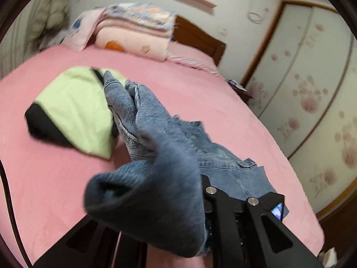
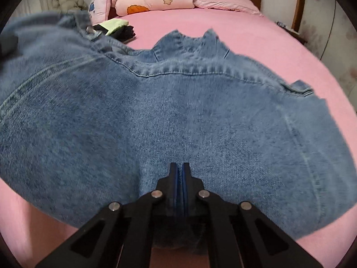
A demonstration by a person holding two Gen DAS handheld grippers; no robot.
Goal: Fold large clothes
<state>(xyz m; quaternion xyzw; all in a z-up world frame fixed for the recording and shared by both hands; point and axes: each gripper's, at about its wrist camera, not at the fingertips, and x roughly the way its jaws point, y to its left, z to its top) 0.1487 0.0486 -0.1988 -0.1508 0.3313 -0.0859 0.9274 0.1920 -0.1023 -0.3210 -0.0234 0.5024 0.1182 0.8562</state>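
Nearest the lens, left wrist view: bunched fold of blue denim garment (image 1: 151, 178) draped over the left gripper (image 1: 200, 201), hiding its fingertips; grip apparently closed on the cloth, though the opening itself cannot be told. Behind it, at left: folded lime-green and black garment (image 1: 71, 111) lying flat on the pink bedsheet (image 1: 200, 84). Farther back: stack of pink patterned quilts (image 1: 133, 29) against the brown wooden headboard (image 1: 196, 38); at far right, white wardrobe doors with a floral print (image 1: 312, 93).

Right wrist view: same denim spread wide across the sheet, left portion lifted and blurred, right portion lying flat with stitched seam and pocket flap visible. Right gripper (image 2: 179, 174) at bottom centre, blue pads pressed nearly together, pinching a thin edge of denim.

Handling, as judged: heavy, stiff-draping, non-slippery cloth, not fragile; prone to sag between two holds. Best taken at seams, hem or shoulder corners, where doubled fabric gives firm purchase and keeps fold lines straight.
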